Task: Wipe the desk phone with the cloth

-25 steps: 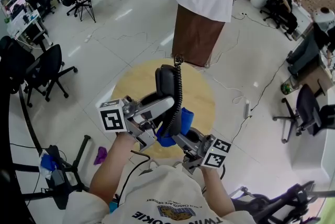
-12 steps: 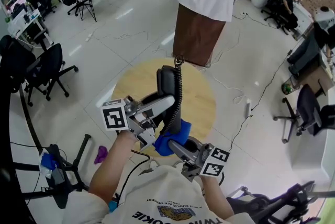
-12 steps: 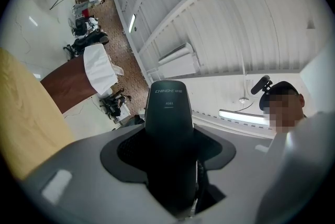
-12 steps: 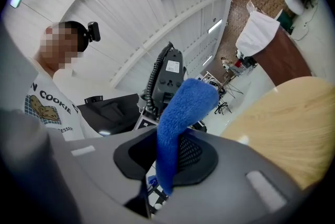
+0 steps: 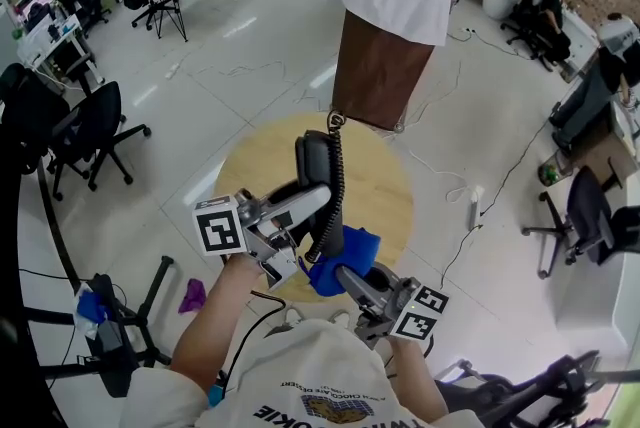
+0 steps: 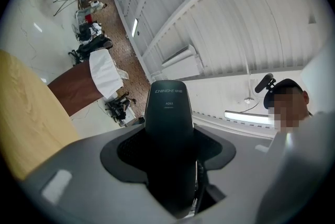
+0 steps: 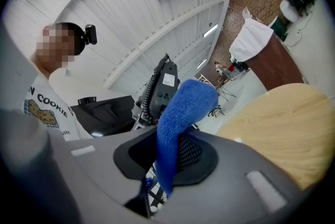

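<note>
Closest to the person, the right gripper [image 7: 168, 168] is pinching the blue cloth [image 7: 180, 113], which stands up out of its jaws. Compared with a second ago, this cloth is lower and nearer to the person's body. Then it lay beside the coiled cord [image 5: 336, 181]; now it is just ahead of the right gripper's tips and seems to touch the lower part of the phone. This looks like one wiping stroke down the phone, so the task seems under way and not finished.

Just beyond the right gripper, on its left, the left gripper [image 6: 170, 176] is clamped on the black desk phone [image 6: 167, 113]. The phone rises upright from between its jaws and is held in the air above the round wooden table [image 5: 250, 161]. Its top leans a little more to the left than before.

Far beyond both grippers stands a brown bin [image 5: 375, 66] with a white liner [image 5: 400, 1]. Something pale and crumpled lies at its top, but what it is cannot be told.
</note>
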### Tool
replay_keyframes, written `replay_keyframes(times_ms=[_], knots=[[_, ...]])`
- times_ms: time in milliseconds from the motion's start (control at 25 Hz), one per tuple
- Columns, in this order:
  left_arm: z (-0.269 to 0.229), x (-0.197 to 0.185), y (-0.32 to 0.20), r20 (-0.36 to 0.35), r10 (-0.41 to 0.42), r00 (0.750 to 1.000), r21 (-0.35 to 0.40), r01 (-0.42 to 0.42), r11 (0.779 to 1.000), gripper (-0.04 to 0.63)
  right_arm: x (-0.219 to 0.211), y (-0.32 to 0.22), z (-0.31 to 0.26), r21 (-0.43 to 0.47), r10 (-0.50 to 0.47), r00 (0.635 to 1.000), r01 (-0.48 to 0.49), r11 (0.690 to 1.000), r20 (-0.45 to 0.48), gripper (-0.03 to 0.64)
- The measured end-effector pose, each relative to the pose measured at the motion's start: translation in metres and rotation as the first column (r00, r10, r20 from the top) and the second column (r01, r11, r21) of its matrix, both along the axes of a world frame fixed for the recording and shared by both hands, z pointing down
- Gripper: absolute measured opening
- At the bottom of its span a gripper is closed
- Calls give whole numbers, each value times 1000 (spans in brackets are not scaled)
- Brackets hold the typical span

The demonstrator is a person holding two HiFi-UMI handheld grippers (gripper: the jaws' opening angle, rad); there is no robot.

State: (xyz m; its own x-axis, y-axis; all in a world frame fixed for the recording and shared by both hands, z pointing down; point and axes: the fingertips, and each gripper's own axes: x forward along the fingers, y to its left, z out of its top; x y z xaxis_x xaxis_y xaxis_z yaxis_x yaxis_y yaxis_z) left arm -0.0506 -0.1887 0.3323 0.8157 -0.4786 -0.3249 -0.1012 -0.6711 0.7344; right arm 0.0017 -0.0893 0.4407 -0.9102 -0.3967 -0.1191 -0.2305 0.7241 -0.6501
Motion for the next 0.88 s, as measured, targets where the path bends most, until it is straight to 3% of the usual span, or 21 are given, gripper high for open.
replay_keyframes(times_ms=[160, 320, 440, 600, 880], knots=[[7, -11, -1, 40, -69, 997, -3, 69, 998, 252, 18, -14, 0, -4, 100, 995, -100, 995, -28, 58], [34, -20, -1, 162, -134, 978, -25, 140, 990, 252, 36, -28, -11, 52, 234, 968, -230, 972, -88, 58], [75, -22, -4, 265, -157, 951, -104, 190, 976, 252, 40, -33, -26, 105, 277, 955, -266, 958, -104, 58], [141, -21, -5, 434, -147, 889, -211, 259, 943, 252, 34, -33, -38, 127, 277, 955, -264, 956, -105, 58], [228, -17, -7, 659, -82, 748, -278, 344, 897, 252, 32, -33, -36, 123, 267, 957, -253, 960, -112, 58]])
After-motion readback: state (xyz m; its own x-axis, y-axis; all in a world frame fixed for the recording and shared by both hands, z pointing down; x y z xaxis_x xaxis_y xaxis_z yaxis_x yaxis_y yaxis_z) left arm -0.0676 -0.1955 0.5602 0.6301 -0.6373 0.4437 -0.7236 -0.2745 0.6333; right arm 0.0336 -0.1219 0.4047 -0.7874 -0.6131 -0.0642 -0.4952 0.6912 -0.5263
